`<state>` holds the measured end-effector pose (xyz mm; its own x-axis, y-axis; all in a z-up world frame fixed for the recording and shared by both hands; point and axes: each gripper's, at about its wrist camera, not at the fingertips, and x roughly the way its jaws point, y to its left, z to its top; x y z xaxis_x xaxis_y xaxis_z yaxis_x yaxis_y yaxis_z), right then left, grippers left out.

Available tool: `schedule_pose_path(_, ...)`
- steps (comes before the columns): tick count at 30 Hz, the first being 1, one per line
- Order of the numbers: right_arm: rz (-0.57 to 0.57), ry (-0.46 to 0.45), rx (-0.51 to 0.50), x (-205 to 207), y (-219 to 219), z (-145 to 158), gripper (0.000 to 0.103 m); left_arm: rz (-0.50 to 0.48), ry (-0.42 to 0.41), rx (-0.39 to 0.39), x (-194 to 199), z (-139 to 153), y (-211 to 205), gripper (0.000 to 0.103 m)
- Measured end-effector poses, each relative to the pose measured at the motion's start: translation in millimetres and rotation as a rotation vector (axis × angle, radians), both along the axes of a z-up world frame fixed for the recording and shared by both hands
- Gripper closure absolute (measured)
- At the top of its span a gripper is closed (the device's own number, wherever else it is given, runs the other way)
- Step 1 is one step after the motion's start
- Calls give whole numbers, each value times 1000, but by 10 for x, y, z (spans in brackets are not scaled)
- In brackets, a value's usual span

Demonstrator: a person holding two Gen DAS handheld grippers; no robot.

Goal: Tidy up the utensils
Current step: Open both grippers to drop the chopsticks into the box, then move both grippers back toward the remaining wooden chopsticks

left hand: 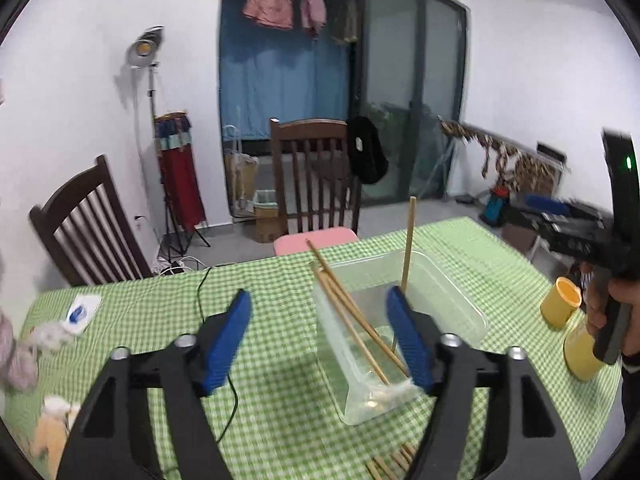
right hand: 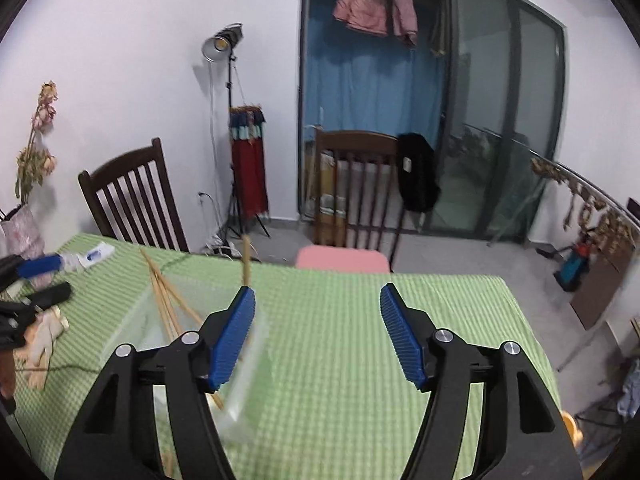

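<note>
Left wrist view: looking forward and down along the left gripper (left hand: 318, 300), low and close over the green checked table (left hand: 280, 420), with the clear box (left hand: 460, 300) just under its right finger. Right wrist view: same tilt and same nearness, set to the right of the box (right hand: 256, 360), which sits at its left finger. Both facing the far chair (left hand: 312, 168) and the glass door (left hand: 416, 92) behind the table. Shared: the box, the chopsticks (left hand: 352, 312) in it, the tablecloth, both chairs, the lamp (left hand: 145, 46).
</note>
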<state>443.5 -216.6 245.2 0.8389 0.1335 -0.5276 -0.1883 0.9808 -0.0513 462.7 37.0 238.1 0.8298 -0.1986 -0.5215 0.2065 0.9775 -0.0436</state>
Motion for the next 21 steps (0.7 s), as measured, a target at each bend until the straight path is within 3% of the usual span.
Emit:
schedule_pose_path(6,-37,-19,-29,-568,-265,28,24,73,-59,19,-575,78,142,14)
schedule_pose_path(8,-34,-47,-21,-753,-293,66,18,81,-85,24,-790,121,173,13)
schedule_pose_path(14,-18,-114,-9,-1296,-303,91,17,88,-143,-6,-1338,199,196,10)
schedule_pose_path(21,30,-194,-3,-1838,-185,-48,12,100,-190,3,-1966,22,94,8)
